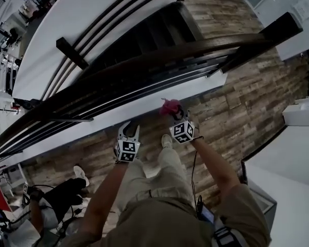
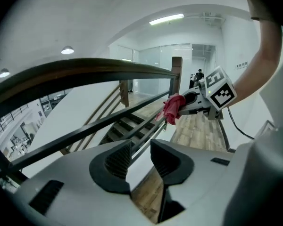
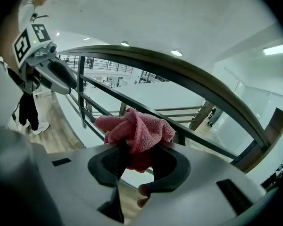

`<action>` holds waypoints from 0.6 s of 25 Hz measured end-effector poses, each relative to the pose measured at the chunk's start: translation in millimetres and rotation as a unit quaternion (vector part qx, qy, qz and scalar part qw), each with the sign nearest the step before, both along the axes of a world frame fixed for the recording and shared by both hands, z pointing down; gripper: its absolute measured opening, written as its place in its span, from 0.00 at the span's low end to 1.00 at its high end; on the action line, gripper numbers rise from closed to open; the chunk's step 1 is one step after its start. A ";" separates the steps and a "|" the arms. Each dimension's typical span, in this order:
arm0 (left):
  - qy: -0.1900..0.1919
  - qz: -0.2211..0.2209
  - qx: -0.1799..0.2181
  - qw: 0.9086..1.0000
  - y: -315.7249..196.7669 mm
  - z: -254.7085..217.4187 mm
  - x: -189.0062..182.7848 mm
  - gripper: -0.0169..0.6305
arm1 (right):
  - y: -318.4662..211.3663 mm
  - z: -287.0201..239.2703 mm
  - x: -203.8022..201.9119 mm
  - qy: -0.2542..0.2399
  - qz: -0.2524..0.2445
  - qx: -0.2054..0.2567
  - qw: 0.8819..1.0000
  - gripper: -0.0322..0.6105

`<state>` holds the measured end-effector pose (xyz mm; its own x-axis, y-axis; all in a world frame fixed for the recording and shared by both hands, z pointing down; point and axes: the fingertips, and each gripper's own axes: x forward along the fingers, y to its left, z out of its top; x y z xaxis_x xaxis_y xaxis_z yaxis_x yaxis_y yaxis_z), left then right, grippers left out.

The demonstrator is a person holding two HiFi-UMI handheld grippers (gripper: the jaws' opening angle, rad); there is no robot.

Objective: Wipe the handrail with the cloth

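A: Cloth look?

B: Pink-red cloth (image 3: 134, 131), fuzzy terry weave; bunched into a crumpled wad, folds spilling up over the jaw tips; small and redder from the head view (image 1: 170, 107); a loose end drooping below the tips in the left gripper view (image 2: 173, 108).

A: Held by what?

B: Right tool (image 3: 137, 150); jaws clamped on the lower part of the wad, pads pressed into the fabric; most of the wad sticking out past and above the tips.

A: Left tool?

B: Left tool (image 2: 140, 150) empty; jaws apart, only stairs (image 2: 127, 126) and wood floor (image 2: 198, 131) seen through the gap; in the head view left tool (image 1: 129, 131) just beside the right tool (image 1: 173, 113), on its left, not touching.

A: Cloth versus handrail?

B: Handrail (image 3: 188, 74) dark brown, curved, smooth on top; cloth below it on the near side, apart from it; same from above, handrail (image 1: 185, 48) well past the wad, white ledge (image 1: 108, 118) running between; wad sitting over the near edge of that ledge.

A: Lower rails?

B: Thin dark bars (image 3: 113, 94) under the handrail passing behind the cloth; touching or not, cannot tell; from the left gripper view cloth level with the bars, handrail (image 2: 94, 67) arching above.
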<state>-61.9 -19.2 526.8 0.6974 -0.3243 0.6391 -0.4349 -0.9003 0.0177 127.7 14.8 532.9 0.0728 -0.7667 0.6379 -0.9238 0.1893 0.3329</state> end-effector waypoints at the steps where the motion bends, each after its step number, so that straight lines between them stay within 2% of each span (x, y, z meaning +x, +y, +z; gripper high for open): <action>1: -0.001 -0.004 0.001 1.000 -2.1 -11.7 -4.8 0.21 | 1.9 -11.0 -1.5 0.001 -0.003 -0.003 1.000 0.24; 7: 0.001 -0.039 0.004 0.999 -20.8 -69.0 -27.0 0.21 | -0.5 -71.0 -5.6 0.012 -0.014 0.003 1.000 0.24; 15: 0.009 -0.075 0.021 0.997 -48.7 -119.8 -28.5 0.21 | -36.0 -131.8 7.5 0.022 -0.040 0.034 0.998 0.24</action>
<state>-90.4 -67.9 407.0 0.6504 -0.4517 0.6107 -0.5650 -0.8250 -0.0085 135.2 -21.2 401.1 0.0360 -0.8131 0.5810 -0.8908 0.2375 0.3875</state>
